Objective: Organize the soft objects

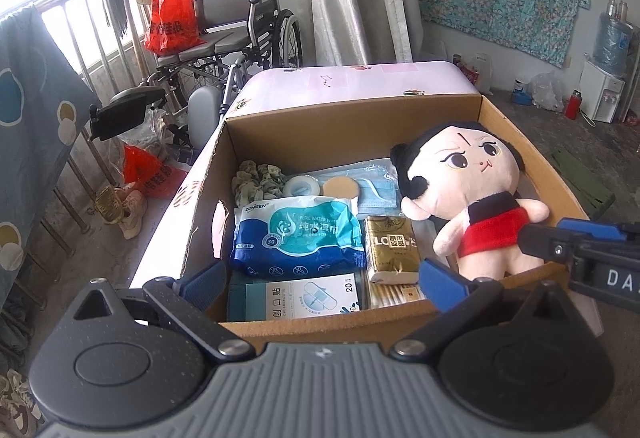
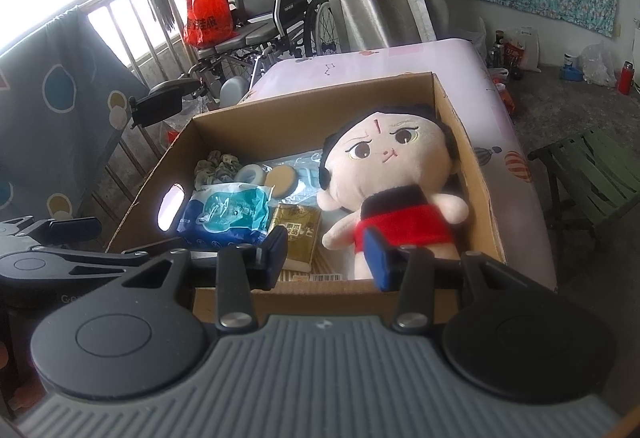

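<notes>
Setting: an open cardboard box sits on a pink-covered table; two handheld grippers hover at its near edge.
Box, left side: a green scrunchie in the far left corner, a wet-wipe pack in front of it, a plaster box at the near wall.
Box, middle: a face mask pack toward the far wall, a gold tissue pack nearer.
Plush doll: it fills the right side of the box, head leaning toward the far right corner, red body and legs toward the near right corner.
Progress: by the look of it, nearly done. Every soft item visible is already inside the box and nothing soft lies loose on the table; what remains seems only a final nudge or withdrawal.
Left gripper: spread wide and empty, above the near wall, over the plaster box.
Right gripper: partly open, holding nothing.
Doll relative to fingers: its red body lies just beyond the right gripper's right fingertip, which overlaps the doll's lower body in the right wrist view; whether it touches cannot be told. The left finger stands over the tissue pack.
</notes>
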`<action>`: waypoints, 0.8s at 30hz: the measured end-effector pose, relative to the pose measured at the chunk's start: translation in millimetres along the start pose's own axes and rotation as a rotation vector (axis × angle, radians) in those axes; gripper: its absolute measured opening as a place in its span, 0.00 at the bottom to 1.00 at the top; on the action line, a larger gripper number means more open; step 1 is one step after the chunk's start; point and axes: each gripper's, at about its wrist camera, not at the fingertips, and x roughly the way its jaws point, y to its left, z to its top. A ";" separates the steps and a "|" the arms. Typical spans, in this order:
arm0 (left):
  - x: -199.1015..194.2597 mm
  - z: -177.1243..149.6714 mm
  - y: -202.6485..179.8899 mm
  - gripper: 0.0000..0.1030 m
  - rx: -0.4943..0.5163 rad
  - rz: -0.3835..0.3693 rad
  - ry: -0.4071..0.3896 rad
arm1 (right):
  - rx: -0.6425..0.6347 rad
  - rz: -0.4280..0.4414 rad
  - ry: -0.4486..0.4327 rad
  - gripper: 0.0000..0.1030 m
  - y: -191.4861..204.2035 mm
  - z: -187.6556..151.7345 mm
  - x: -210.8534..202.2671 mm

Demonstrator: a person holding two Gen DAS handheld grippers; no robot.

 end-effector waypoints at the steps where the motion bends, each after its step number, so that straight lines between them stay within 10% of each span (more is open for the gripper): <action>1: 0.2 0.4 -0.3 1.00 -0.001 -0.001 0.002 | 0.003 0.003 0.000 0.40 -1.0 0.1 0.4; 24: 2.8 2.1 -0.9 1.00 -0.013 -0.005 0.006 | 0.028 -0.009 0.023 0.41 -8.9 -3.5 8.2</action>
